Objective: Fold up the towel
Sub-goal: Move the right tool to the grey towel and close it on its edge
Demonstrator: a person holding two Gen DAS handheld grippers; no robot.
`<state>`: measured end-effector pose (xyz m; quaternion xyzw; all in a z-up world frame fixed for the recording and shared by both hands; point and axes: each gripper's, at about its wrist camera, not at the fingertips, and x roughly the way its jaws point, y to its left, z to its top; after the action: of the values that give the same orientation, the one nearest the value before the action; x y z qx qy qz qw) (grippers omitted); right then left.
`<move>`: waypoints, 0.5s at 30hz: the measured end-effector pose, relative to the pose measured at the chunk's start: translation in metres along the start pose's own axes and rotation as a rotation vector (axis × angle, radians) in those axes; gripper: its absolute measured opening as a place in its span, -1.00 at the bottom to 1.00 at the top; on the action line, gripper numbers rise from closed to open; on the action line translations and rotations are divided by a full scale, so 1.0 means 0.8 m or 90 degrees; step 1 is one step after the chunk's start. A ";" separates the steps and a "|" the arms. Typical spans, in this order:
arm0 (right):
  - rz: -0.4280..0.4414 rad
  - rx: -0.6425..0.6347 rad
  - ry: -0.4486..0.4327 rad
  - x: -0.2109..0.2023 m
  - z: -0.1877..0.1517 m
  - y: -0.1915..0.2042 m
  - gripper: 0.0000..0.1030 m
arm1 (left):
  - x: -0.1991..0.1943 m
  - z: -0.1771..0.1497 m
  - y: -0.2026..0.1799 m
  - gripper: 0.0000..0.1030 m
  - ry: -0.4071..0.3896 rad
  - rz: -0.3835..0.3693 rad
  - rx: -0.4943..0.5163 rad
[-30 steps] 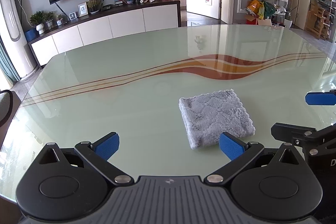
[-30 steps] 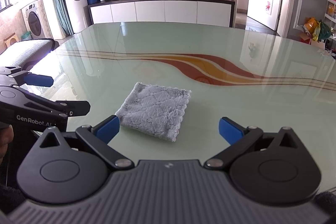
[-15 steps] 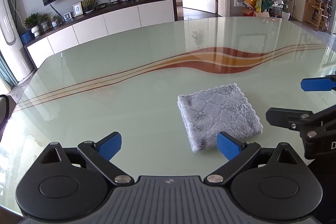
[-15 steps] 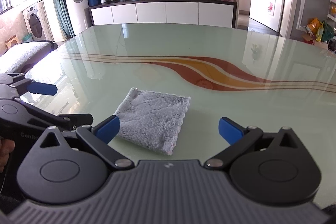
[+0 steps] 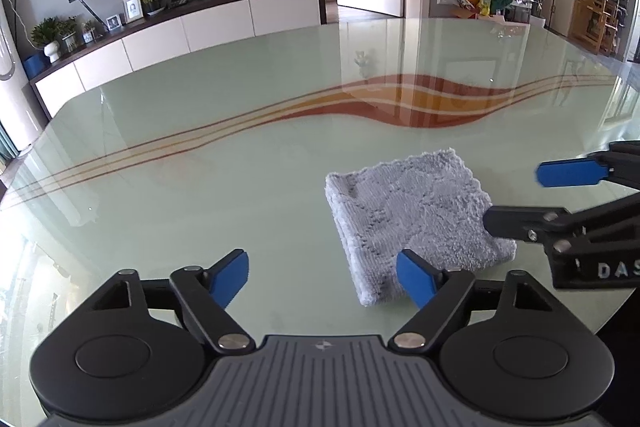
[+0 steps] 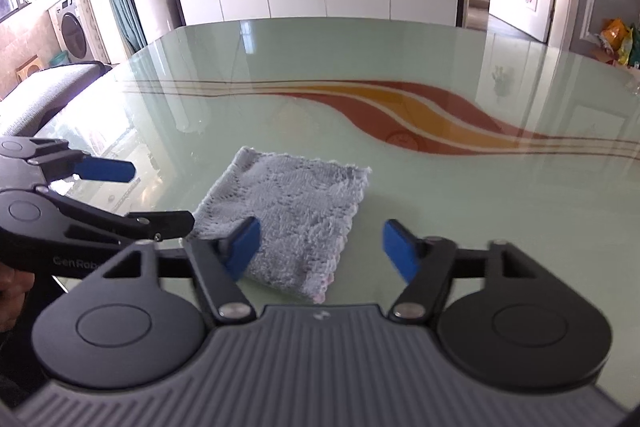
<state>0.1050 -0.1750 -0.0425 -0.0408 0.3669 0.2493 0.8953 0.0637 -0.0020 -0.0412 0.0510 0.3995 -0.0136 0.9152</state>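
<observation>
Two grippers sit at the near edge of the table (image 5: 168, 187), on either side of the towel (image 5: 412, 219). The towel, grey and folded into a small square, lies flat on the glass near that edge. Left gripper (image 5: 322, 277): jaws apart, holding nothing, right pad over the towel's near corner. Right gripper (image 6: 320, 249): jaws apart, holding nothing, left pad over the towel's near left part.

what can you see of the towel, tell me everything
The towel is a small pale grey-blue terry cloth, plush and nubby, with a faint woven diamond pattern and scalloped edges. It is folded into a thick, roughly square pad, its layers showing pinkish at one near corner in the right wrist view. It lies flat on the glossy green glass table. Both grippers are open; neither visibly grips it.
</observation>
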 end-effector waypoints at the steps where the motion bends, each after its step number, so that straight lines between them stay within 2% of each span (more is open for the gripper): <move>1: 0.000 -0.001 0.002 0.002 0.000 0.001 -0.11 | 0.002 -0.001 -0.001 0.51 0.001 -0.001 0.002; 5: -0.002 -0.004 0.009 0.007 -0.001 0.001 -0.28 | 0.007 -0.001 0.000 0.30 0.003 -0.006 0.000; 9: 0.011 0.027 0.031 0.019 0.000 -0.007 -0.31 | 0.012 0.001 -0.001 0.12 0.004 -0.011 0.001; 10: 0.016 0.034 0.037 0.022 0.001 -0.009 -0.41 | 0.014 0.001 -0.002 0.07 0.006 -0.012 0.001; 14: 0.025 0.042 0.042 0.027 0.003 -0.012 -0.69 | 0.022 0.001 -0.004 0.07 0.008 -0.014 0.001; 15: 0.022 0.038 0.038 0.027 0.004 -0.012 -0.69 | 0.022 0.001 -0.005 0.07 0.007 -0.014 0.000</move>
<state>0.1248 -0.1735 -0.0559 -0.0155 0.4014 0.2525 0.8803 0.0761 -0.0061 -0.0538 0.0463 0.4053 -0.0235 0.9127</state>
